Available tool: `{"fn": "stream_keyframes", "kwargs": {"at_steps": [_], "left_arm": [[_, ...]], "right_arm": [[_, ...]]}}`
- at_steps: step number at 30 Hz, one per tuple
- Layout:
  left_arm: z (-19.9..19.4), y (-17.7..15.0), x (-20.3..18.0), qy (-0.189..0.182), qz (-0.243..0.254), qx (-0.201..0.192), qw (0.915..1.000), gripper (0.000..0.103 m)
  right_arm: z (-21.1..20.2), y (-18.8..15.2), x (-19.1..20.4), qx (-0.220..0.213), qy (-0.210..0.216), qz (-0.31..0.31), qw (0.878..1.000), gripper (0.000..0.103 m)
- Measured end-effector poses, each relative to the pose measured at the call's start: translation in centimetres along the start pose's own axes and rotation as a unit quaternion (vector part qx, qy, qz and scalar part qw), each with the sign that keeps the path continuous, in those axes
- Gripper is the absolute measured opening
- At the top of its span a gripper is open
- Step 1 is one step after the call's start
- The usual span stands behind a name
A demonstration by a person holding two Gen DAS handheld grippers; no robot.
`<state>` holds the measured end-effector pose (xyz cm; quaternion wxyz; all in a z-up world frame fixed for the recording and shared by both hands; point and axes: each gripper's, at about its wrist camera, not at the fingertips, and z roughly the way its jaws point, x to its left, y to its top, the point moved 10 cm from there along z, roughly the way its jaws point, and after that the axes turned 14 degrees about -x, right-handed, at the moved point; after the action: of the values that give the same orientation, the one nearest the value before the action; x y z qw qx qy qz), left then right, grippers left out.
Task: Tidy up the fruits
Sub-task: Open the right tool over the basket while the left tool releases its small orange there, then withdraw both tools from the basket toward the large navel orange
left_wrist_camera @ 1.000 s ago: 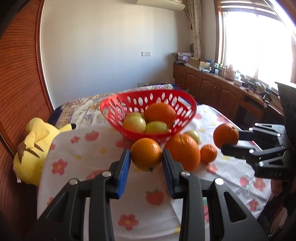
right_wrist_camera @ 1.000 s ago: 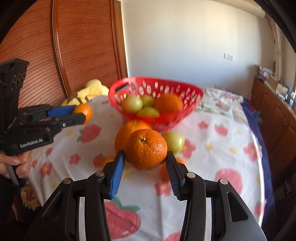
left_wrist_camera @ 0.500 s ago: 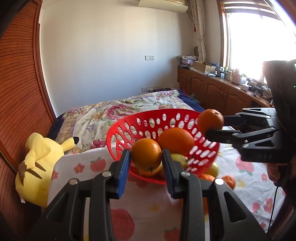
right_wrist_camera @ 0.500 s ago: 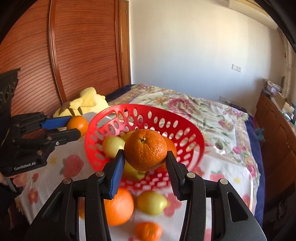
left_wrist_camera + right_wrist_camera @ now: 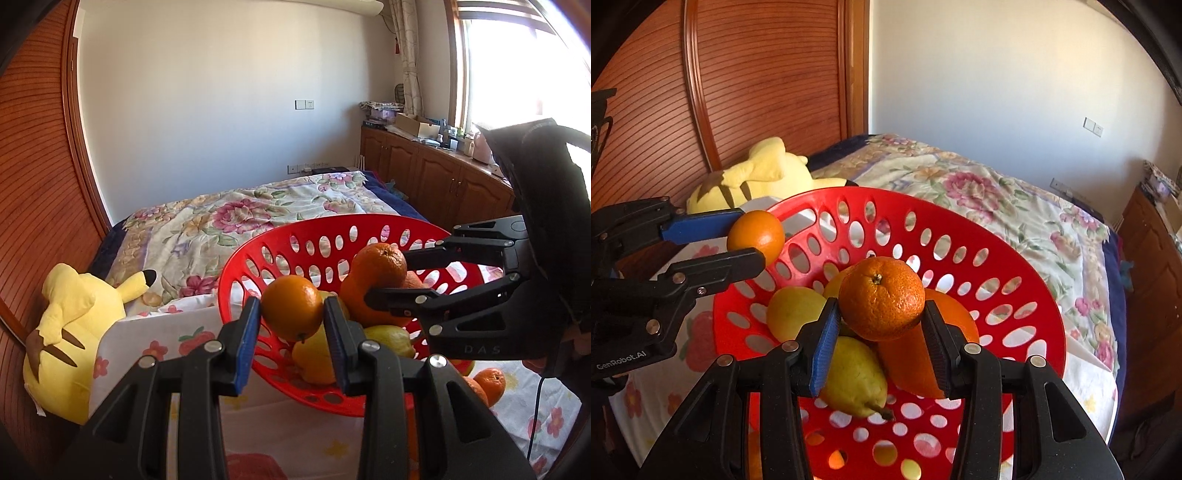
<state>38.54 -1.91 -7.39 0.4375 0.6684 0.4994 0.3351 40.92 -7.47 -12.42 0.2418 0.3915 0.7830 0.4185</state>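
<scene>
Nearing the red basket [image 5: 236, 280] since before, both grippers' oranges now over it.

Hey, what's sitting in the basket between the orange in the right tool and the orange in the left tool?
In the right wrist view, a yellow-green pear lies in the red basket between the right tool's orange and the left tool's orange.

The left tool [image 5: 291, 319] fills the lower centre of its own view, fingers clamped on both sides of a load. The right tool [image 5: 881, 325] does likewise in its view, and reaches in from the right edge of the left view.
</scene>
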Motion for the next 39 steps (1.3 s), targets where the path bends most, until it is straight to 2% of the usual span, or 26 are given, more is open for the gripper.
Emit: {"fn": "stream_keyframes", "kwargs": {"at_steps": [7, 16, 32, 39], "left_arm": [[0.4, -0.1, 0.1, -0.005, -0.001, 0.0, 1.0, 0.033], [0.7, -0.1, -0.2, -0.005, 0.001, 0.001, 1.0, 0.033], [1.7, -0.7, -0.9, -0.006, 0.005, 0.012, 0.9999, 0.035], [0.3, -0.8, -0.8, -0.007, -0.008, 0.003, 0.9999, 0.036]], "right_arm": [[1.4, 0.0, -1.1, 0.016, -0.013, 0.013, 1.0, 0.046], [1.0, 0.8, -1.2, -0.002, -0.01, 0.026, 1.0, 0.047], [-3.0, -0.1, -2.1, -0.039, -0.023, 0.046, 0.998, 0.048], [-4.7, -0.6, -2.2, -0.052, -0.025, 0.055, 0.997, 0.049]]}}
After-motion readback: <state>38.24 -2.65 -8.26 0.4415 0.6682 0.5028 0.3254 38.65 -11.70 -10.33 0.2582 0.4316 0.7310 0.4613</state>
